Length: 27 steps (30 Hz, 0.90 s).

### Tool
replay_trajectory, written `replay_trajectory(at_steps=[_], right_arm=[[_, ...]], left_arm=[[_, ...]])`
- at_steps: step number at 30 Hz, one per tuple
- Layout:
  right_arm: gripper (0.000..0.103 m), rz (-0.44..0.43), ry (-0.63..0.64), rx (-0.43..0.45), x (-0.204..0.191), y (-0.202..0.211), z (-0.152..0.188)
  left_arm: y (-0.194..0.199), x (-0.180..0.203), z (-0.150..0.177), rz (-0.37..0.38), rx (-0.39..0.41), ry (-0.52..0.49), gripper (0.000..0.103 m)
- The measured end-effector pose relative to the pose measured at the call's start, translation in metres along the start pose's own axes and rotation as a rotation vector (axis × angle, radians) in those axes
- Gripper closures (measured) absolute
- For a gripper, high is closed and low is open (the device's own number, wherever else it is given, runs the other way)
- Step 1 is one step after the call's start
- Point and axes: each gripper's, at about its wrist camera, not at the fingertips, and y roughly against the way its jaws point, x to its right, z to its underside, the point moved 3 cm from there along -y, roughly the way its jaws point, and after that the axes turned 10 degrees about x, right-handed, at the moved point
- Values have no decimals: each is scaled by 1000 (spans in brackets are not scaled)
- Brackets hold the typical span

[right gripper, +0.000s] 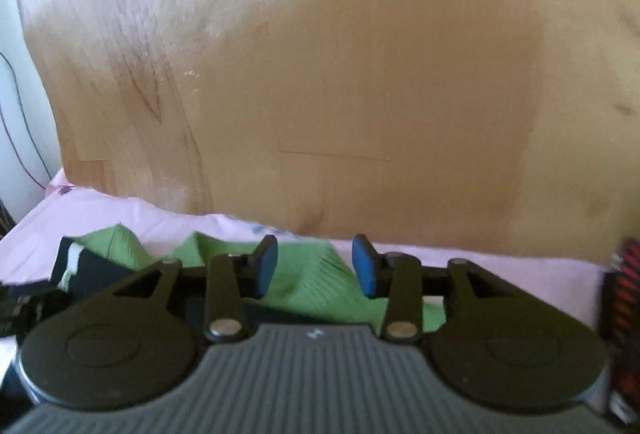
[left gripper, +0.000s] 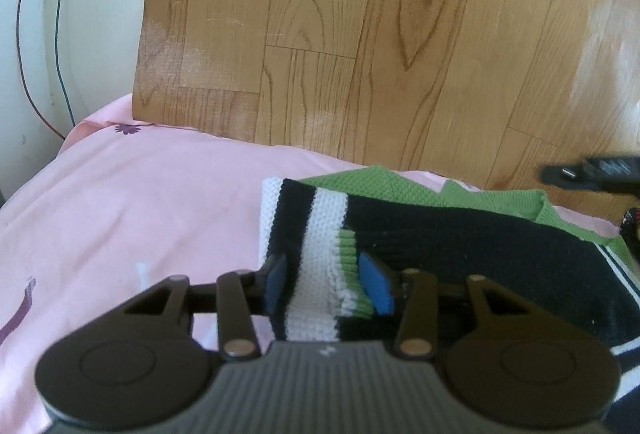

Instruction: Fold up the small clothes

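Left gripper (left gripper: 326,284) level, straddling the knit garment (left gripper: 400,234).

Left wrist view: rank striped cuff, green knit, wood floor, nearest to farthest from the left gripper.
1. Striped cuff: between the left gripper fingers.
2. Green knit: just beyond, on the pink sheet.
3. Wood floor: farthest, past the sheet's edge.

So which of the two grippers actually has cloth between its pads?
The left gripper: the striped sleeve of the sweater sits between its blue pads. The right gripper is open, with only the green part lying behind the gap.
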Motion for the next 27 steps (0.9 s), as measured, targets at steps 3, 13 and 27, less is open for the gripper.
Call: replay_trajectory(at_steps=[3,13,27], right_arm=[[58,-126,-14,-63,-31,-30,-11],[92,-169,-83,-186,-79,-71,-5],[95,-138,-196,-12,-58,-17,-8]], left_arm=[[0,1,1,3,0,-3,59],[-1,1,2,8,0,-3,58],[-2,2,1,12,-4,7,50]])
